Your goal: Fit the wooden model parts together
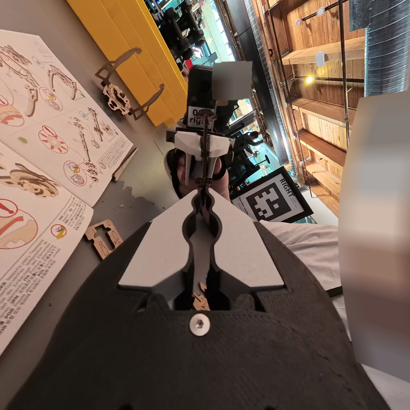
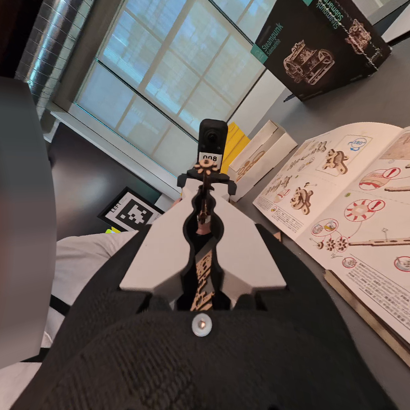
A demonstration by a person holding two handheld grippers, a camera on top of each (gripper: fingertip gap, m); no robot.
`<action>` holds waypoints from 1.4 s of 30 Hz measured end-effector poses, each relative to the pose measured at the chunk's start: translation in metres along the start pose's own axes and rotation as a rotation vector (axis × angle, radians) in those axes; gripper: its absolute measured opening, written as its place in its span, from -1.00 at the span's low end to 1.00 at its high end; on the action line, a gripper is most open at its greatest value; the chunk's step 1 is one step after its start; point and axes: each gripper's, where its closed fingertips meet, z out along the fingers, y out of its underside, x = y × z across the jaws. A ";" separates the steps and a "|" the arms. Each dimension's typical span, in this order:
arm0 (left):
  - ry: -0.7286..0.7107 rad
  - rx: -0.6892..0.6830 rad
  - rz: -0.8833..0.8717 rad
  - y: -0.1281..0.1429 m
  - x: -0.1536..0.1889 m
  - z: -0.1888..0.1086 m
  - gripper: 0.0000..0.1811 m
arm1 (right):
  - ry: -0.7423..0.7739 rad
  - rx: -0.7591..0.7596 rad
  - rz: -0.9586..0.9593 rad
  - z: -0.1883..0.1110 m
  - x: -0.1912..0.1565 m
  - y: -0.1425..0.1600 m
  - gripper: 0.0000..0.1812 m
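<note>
My left gripper [image 1: 202, 192] and right gripper [image 2: 203, 195] face each other tip to tip above the grey table [image 1: 142, 159]. Each is shut on a thin patterned wooden strip that runs back between its fingers, in the left wrist view [image 1: 200, 298] and in the right wrist view [image 2: 202, 281]. The strips line up edge-on between the tips; I cannot tell whether they are one piece or two. A small flower-shaped wooden gear [image 2: 205, 166] sits by the left gripper's body. The right gripper [image 1: 199, 177] shows in the left wrist view, the left gripper [image 2: 205, 188] in the right wrist view.
An open instruction booklet [image 1: 55, 133] [image 2: 343, 210] lies on the table. Nearby are a part-built wooden assembly [image 1: 117, 99], a yellow bin [image 1: 137, 55], a wooden offcut frame [image 1: 104, 239], a black kit box [image 2: 321, 48] and a white carton with wooden rings [image 2: 259, 155]. The grippers are tip to tip, or close to it.
</note>
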 end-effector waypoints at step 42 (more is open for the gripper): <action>-0.134 -0.121 0.249 0.017 -0.024 -0.008 -1.00 | 0.005 -0.043 -0.032 0.007 0.019 0.026 -0.99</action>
